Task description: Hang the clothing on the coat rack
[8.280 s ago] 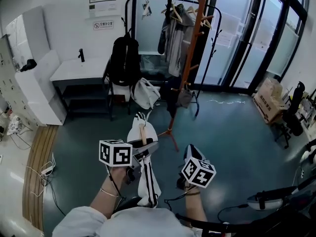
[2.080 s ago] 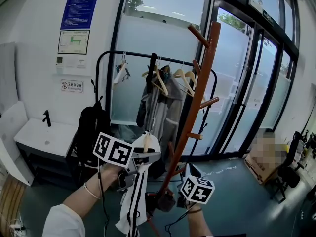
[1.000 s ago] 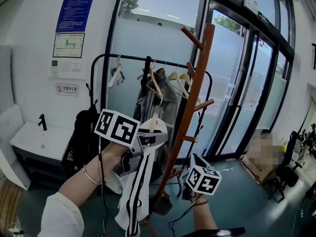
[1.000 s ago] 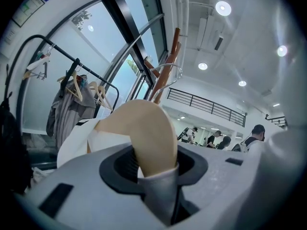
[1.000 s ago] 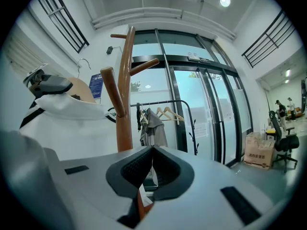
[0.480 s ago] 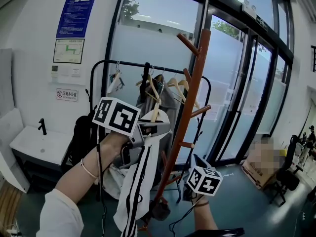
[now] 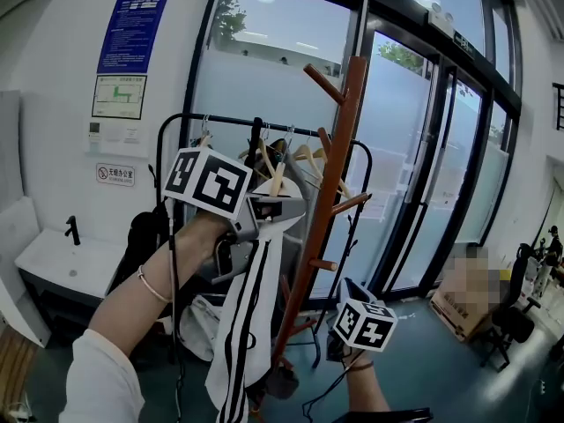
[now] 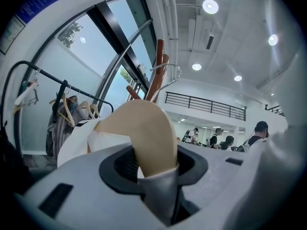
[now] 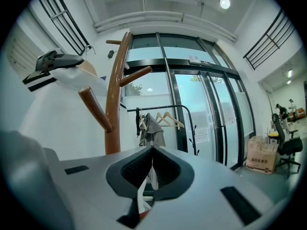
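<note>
left gripper: jaws clamped on the tan wooden hanger, which stands up between the pads. i read it as a firm grasp. the hanger's wire hook curves up just in front of the coat rack; whether it touches a peg i cannot tell.

right gripper: jaws closed tip to tip, nothing pinched between them. in the head view it sits low and to the right of the rack post, its marker cube facing me.

task item: the white garment with black stripes hangs from the held hanger, raised at my left, just beside the rack's brown post and not on any peg. the right gripper view shows it at upper left, near an upward-slanting peg.

surroundings: behind the rack is a black clothes rail carrying empty wooden hangers and a grey garment. glass doors run along the right. a black backpack sits low left beside a white counter. a cardboard box is on the floor by the doors, and a blue notice is on the wall.
</note>
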Demonstrator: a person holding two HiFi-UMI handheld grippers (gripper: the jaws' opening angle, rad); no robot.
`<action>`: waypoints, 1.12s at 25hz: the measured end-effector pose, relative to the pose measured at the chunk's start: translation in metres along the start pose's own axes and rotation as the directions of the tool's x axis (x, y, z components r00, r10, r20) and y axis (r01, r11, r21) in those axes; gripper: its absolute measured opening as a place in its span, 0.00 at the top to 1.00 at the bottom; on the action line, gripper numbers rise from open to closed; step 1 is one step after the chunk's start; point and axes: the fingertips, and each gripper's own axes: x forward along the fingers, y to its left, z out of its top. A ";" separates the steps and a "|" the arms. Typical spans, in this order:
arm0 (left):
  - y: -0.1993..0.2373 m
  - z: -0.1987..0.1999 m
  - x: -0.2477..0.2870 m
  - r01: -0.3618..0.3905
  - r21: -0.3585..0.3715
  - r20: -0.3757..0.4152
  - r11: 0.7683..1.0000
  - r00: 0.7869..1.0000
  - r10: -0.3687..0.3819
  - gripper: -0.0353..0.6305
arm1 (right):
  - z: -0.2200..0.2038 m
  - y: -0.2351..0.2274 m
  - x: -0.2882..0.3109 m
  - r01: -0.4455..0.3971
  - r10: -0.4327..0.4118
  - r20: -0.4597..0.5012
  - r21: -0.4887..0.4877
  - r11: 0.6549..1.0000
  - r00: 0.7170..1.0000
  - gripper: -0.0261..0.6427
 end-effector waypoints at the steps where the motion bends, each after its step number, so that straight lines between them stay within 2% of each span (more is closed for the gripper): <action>1: -0.001 0.002 0.001 0.000 0.003 0.001 1.000 1.000 0.000 0.72 | 0.000 -0.001 0.000 -0.002 0.002 0.001 0.000 1.000 1.000 0.93; 12: -0.007 0.017 0.008 -0.009 0.035 0.010 0.999 1.000 0.009 0.71 | 0.008 -0.005 0.005 -0.020 0.020 0.013 -0.013 1.000 1.000 0.93; 22: -0.015 0.046 0.023 -0.012 0.059 -0.002 0.998 1.000 0.013 0.71 | 0.032 -0.013 0.018 -0.038 0.038 0.017 -0.021 0.999 0.999 0.93; 28: -0.018 0.062 0.023 -0.038 0.100 -0.003 0.994 0.999 0.038 0.71 | 0.035 -0.014 0.024 -0.041 0.041 0.028 -0.012 0.999 0.999 0.93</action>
